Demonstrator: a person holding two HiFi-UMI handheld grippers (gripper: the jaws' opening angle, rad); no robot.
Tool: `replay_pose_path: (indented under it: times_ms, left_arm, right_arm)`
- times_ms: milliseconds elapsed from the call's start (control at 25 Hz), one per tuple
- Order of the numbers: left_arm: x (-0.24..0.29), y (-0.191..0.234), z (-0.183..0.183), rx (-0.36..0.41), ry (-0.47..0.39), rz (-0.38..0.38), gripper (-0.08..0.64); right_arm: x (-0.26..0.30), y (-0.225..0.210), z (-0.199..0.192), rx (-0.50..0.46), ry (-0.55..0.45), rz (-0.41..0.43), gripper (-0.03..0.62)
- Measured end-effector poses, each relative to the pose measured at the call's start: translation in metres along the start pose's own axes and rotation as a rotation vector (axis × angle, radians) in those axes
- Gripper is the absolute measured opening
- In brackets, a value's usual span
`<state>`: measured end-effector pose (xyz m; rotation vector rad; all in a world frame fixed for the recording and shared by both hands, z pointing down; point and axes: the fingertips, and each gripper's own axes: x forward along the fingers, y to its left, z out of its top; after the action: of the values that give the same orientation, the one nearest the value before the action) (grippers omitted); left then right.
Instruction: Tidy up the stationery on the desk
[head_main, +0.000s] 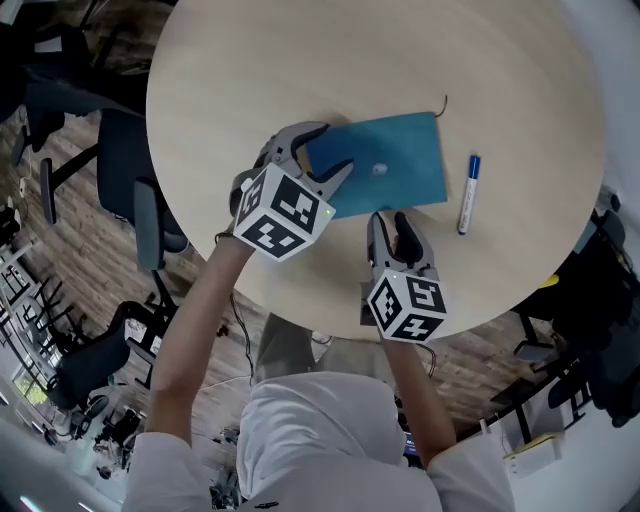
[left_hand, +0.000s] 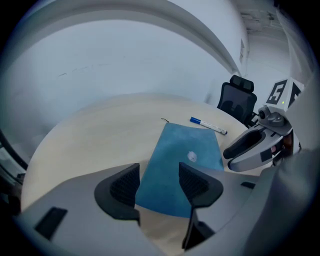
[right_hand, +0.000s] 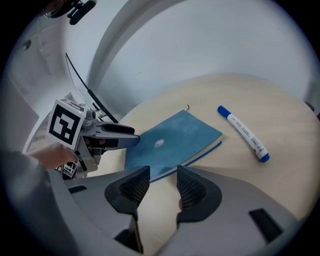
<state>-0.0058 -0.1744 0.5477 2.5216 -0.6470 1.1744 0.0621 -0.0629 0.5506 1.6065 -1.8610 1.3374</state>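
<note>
A blue notebook (head_main: 390, 165) lies flat in the middle of the round table (head_main: 250, 60), with a small white mark on its cover and a thin dark ribbon at its far corner. My left gripper (head_main: 312, 158) is open, its jaws straddling the notebook's left end; in the left gripper view that end (left_hand: 172, 160) shows between the pads (left_hand: 125, 185). My right gripper (head_main: 394, 232) stands open just short of the notebook's near edge (right_hand: 172, 142), nothing between its pads (right_hand: 189, 189). A white marker with a blue cap (head_main: 468, 194) (right_hand: 243, 133) (left_hand: 208, 125) lies right of the notebook.
The table's near edge (head_main: 330, 330) runs just behind my right gripper. Office chairs (head_main: 130, 190) stand on the wooden floor to the left, and a black chair (left_hand: 239, 100) stands beyond the table's far side. Bare tabletop stretches beyond the notebook.
</note>
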Motion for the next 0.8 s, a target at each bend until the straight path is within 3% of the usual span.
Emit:
replay_pose_path:
  times_ms: [200, 440, 760, 800]
  left_arm:
    - [0.011, 0.002, -0.006, 0.081, 0.081, -0.031, 0.252]
    - [0.016, 0.000, -0.010, 0.024, 0.116, -0.097, 0.238]
    - [0.016, 0.000, -0.011, 0.005, 0.110, -0.108, 0.225]
    - [0.016, 0.000, -0.011, 0.001, 0.112, -0.108, 0.221]
  right_arm:
    - [0.004, 0.005, -0.009, 0.033, 0.016, 0.011, 0.164]
    - [0.010, 0.012, -0.010, 0.084, 0.031, 0.003, 0.164]
    - [0.018, 0.004, -0.010, 0.175, 0.034, -0.030, 0.162]
    - [0.018, 0.001, -0.011, 0.184, 0.030, -0.032, 0.131]
